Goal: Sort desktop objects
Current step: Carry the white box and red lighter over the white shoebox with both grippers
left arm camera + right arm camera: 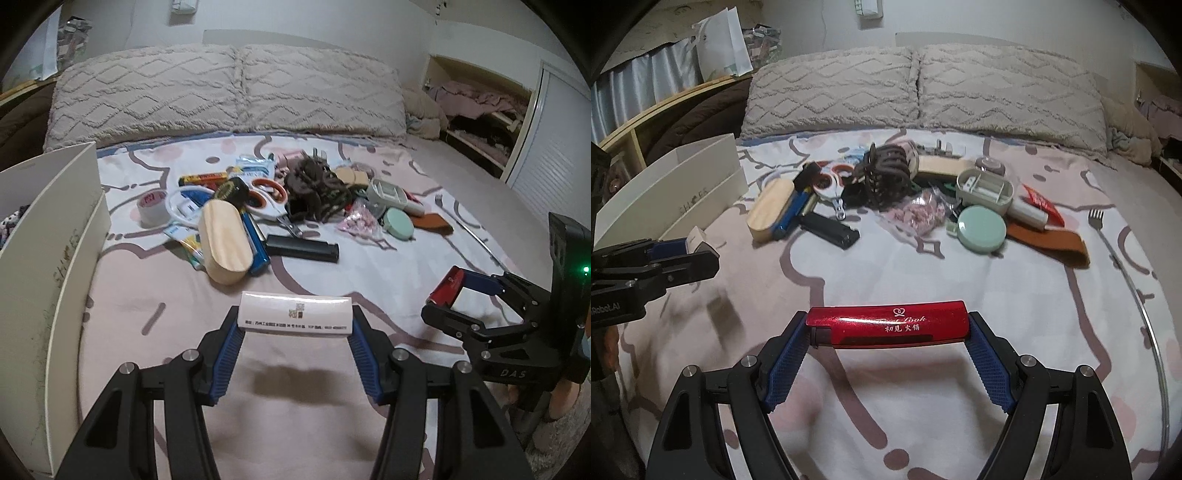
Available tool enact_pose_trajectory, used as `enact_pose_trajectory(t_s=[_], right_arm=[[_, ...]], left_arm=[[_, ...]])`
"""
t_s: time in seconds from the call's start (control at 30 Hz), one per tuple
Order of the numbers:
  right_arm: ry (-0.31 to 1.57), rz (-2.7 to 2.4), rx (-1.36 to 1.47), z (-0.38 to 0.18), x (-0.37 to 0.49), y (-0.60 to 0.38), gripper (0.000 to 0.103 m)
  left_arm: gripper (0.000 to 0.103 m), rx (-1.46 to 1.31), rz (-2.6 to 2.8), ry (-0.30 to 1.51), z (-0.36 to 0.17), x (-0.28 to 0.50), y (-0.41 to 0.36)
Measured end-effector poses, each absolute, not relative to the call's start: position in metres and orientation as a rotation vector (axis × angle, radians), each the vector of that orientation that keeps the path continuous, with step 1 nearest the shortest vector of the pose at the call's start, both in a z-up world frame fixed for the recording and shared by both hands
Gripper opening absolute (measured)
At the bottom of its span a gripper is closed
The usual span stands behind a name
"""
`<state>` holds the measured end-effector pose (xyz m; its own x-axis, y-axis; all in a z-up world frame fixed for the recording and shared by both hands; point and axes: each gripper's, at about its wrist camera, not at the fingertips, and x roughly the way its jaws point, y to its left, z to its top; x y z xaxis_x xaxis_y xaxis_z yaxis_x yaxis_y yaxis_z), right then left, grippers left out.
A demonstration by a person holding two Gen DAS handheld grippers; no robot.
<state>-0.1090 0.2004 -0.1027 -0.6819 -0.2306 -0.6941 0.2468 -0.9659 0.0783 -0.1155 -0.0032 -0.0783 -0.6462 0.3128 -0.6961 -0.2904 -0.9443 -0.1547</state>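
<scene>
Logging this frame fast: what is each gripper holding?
Left gripper: shut on the white box.
Right gripper: shut on the red lighter.

Bed (332, 280) under a pink-and-white patterned sheet, two tufted pillows (229, 92) along its head. Heaped mid-sheet: wooden case (225, 243), scissors (269, 201), tape roll (152, 206), black bar (303, 248), round green tin (982, 229), brown strap (1049, 242). Off to the right, apart from the heap, a long-handled fork (1096, 218).

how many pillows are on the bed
2, side by side along the head of the bed: the left pillow and the right pillow, their edges meeting at the middle. Nothing suggests more, though bedding at the far right could hide one.
</scene>
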Motion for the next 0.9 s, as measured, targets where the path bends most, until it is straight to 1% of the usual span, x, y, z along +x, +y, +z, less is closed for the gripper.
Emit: enact_pose_trajectory(t_s=[0.13, 0.4, 0.67, 0.9], right_arm=[[-0.01, -2.664, 1.066, -0.092, -0.11, 0.197, 0.083], [0.055, -2.672, 0.999, -0.068, -0.108, 0.172, 0.083], [0.055, -2.669, 0.933, -0.045, -0.108, 0.153, 0.083], [0.052, -2.67, 0.863, -0.024, -0.107, 0.14, 0.083]], left_arm=[[0.056, -1.079, 2.592, -0.08, -0.073, -0.116, -0.011], [0.056, -1.032, 2.627, -0.122, -0.059, -0.114, -0.025], [0.056, -0.979, 2.677, -0.16, -0.045, -0.108, -0.044], [0.056, -0.886, 2.738, -0.172, -0.02, -0.095, -0.064]])
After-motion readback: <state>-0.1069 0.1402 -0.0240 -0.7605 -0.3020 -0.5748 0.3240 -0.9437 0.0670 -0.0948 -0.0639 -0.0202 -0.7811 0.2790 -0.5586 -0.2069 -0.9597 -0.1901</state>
